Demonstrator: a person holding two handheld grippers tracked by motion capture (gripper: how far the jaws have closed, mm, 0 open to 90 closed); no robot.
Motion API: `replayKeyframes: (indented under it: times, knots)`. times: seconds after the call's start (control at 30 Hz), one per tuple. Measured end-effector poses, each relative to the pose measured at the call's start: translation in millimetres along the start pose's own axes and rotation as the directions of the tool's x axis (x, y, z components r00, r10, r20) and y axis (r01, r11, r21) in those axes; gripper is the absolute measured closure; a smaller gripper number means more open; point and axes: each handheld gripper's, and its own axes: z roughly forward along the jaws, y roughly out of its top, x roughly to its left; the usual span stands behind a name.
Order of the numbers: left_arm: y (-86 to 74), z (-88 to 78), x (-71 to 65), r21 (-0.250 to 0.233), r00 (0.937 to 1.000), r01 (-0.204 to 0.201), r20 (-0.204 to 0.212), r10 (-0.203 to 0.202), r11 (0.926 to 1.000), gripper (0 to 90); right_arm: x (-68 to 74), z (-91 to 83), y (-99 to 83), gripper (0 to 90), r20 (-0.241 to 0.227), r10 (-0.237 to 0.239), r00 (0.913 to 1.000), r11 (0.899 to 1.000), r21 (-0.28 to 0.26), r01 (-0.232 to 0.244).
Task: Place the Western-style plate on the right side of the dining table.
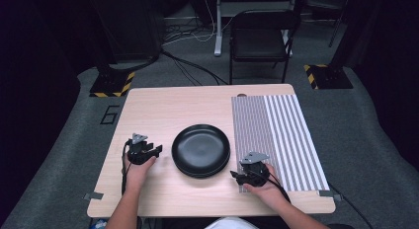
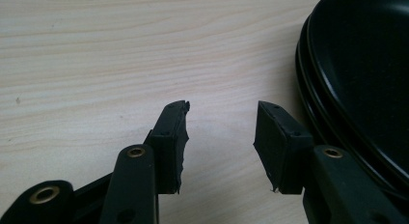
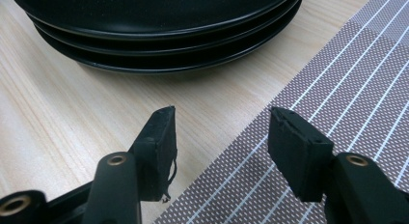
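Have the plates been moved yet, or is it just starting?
Just starting, it looks like. The black plates sit stacked on the table, and the striped mat is bare. The left gripper and right gripper flank the stack, jaws open, holding nothing. Gripping and moving a plate probably come next.

Landmark: stack of plates (image 1: 201, 150), on tabletop (image 1: 163, 105), near its middle, toward person's edge. Striped mat (image 1: 276, 135) right of stack, just beside it, running from far edge to near edge of tabletop. Left tongs (image 1: 157, 151) left of stack, just beside its rim, above bare tabletop. Right tongs (image 1: 235, 176) right of stack and nearer person, over mat's left edge. Chair (image 1: 259, 41) behind stack, on floor beyond tabletop.
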Motion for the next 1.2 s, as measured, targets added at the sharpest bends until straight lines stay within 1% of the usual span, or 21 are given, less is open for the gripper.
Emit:
replayKeyframes:
  times: [0.07, 0.17, 0.23, 0.3, 0.33, 0.4, 0.5, 0.53, 0.57, 0.67, 0.77, 0.8, 0.87, 0.9, 0.93, 1.0, 1.03, 1.1, 1.13, 1.2]
  knots:
    - [0.7, -0.8, -1.0, -0.003, 1.0000, -0.001, 0.000, 0.001, 1.0000, 54.7, -0.5, -0.2, 0.8, 43.6, -0.007, 0.007, 1.0000, 1.000, 0.001, -0.007]
    - [2.4, -3.8, -5.5, -0.011, 0.9997, -0.016, -0.018, 0.016, 0.9998, 54.4, -3.6, -2.2, 3.7, 44.1, -0.005, 0.027, 0.9996, 1.000, 0.006, -0.027]
    - [2.6, -4.7, -6.3, -0.010, 0.9995, -0.022, -0.022, 0.021, 0.9997, 54.1, -5.0, -3.1, 5.2, 44.0, -0.005, 0.032, 0.9995, 0.999, 0.009, -0.032]
    - [2.8, -5.7, -7.5, -0.006, 0.9993, -0.033, -0.018, 0.033, 0.9994, 54.3, -8.9, -6.0, 9.0, 46.2, -0.009, 0.049, 0.9988, 0.999, 0.007, -0.049]
    - [3.4, -6.5, -7.6, -0.004, 0.9997, -0.026, 0.002, 0.026, 0.9997, 55.4, -12.4, -8.2, 11.9, 48.5, -0.019, 0.068, 0.9975, 0.998, 0.002, -0.068]
    - [3.7, -6.8, -7.6, -0.001, 0.9998, -0.019, 0.009, 0.019, 0.9998, 55.1, -14.6, -9.3, 14.5, 49.8, -0.016, 0.065, 0.9978, 0.998, -0.002, -0.065]
    - [4.4, -7.4, -7.9, -0.005, 0.9998, -0.015, 0.013, 0.015, 0.9999, 54.9, -16.3, -9.6, 17.4, 50.1, -0.009, 0.063, 0.9980, 0.998, -0.011, -0.063]
    - [5.0, -8.0, -7.8, 0.002, 0.9998, -0.006, 0.018, 0.006, 1.0000, 54.9, -16.8, -9.4, 18.5, 50.4, -0.011, 0.067, 0.9977, 0.998, -0.015, -0.067]
    - [5.2, -8.4, -8.1, -0.002, 0.9999, 0.001, 0.014, -0.001, 1.0000, 54.1, -18.1, -8.6, 20.9, 50.6, -0.008, 0.070, 0.9975, 0.997, -0.023, -0.070]
    - [5.8, -9.7, -8.5, -0.003, 0.9998, 0.014, 0.014, -0.014, 0.9999, 55.8, -21.2, -6.2, 24.0, 52.4, -0.031, 0.065, 0.9974, 0.998, -0.025, -0.065]
    - [6.8, -11.4, -8.9, -0.009, 0.9996, 0.019, 0.023, -0.019, 0.9998, 57.9, -24.2, -4.5, 27.6, 52.6, -0.035, 0.064, 0.9973, 0.998, -0.025, -0.065]
    - [6.8, -11.4, -8.9, -0.009, 0.9996, 0.019, 0.023, -0.019, 0.9998, 58.7, -25.6, -4.0, 29.3, 52.4, -0.042, 0.068, 0.9968, 0.997, -0.019, -0.069]
    - [7.5, -12.8, -9.7, -0.007, 0.9994, 0.022, 0.028, -0.022, 0.9997, 60.8, -28.0, -3.4, 31.5, 53.0, -0.049, 0.077, 0.9958, 0.997, -0.024, -0.079]
    - [8.0, -13.2, -10.3, -0.012, 0.9989, 0.030, 0.037, -0.029, 0.9995, 60.8, -28.0, -3.4, 31.5, 53.0, -0.049, 0.077, 0.9958, 0.997, -0.024, -0.079]
    - [8.5, -13.8, -10.7, -0.013, 0.9983, 0.035, 0.048, -0.034, 0.9993, 60.8, -31.5, -2.9, 34.3, 54.4, -0.047, 0.082, 0.9956, 0.996, -0.029, -0.083]
    - [9.1, -13.7, -11.3, -0.013, 0.9979, 0.031, 0.057, -0.030, 0.9994, 62.6, -34.0, -2.7, 35.8, 55.9, -0.043, 0.077, 0.9961, 0.996, -0.034, -0.078]
    - [9.3, -13.7, -11.5, -0.012, 0.9978, 0.031, 0.058, -0.031, 0.9994, 63.5, -34.8, -2.5, 36.4, 56.4, -0.040, 0.084, 0.9956, 0.996, -0.035, -0.085]
    - [9.5, -13.8, -11.6, -0.013, 0.9978, 0.032, 0.059, -0.031, 0.9994, 64.1, -36.2, -2.1, 37.0, 57.1, -0.039, 0.084, 0.9957, 0.996, -0.037, -0.086]
    - [9.8, -13.7, -11.7, -0.016, 0.9977, 0.034, 0.059, -0.033, 0.9993, 64.7, -38.1, -1.2, 37.9, 59.7, -0.035, 0.085, 0.9958, 0.996, -0.038, -0.086]
    - [10.5, -14.6, -12.0, -0.012, 0.9974, 0.036, 0.063, -0.035, 0.9993, 65.0, -38.6, -0.6, 38.5, 60.8, -0.033, 0.083, 0.9960, 0.996, -0.038, -0.084]
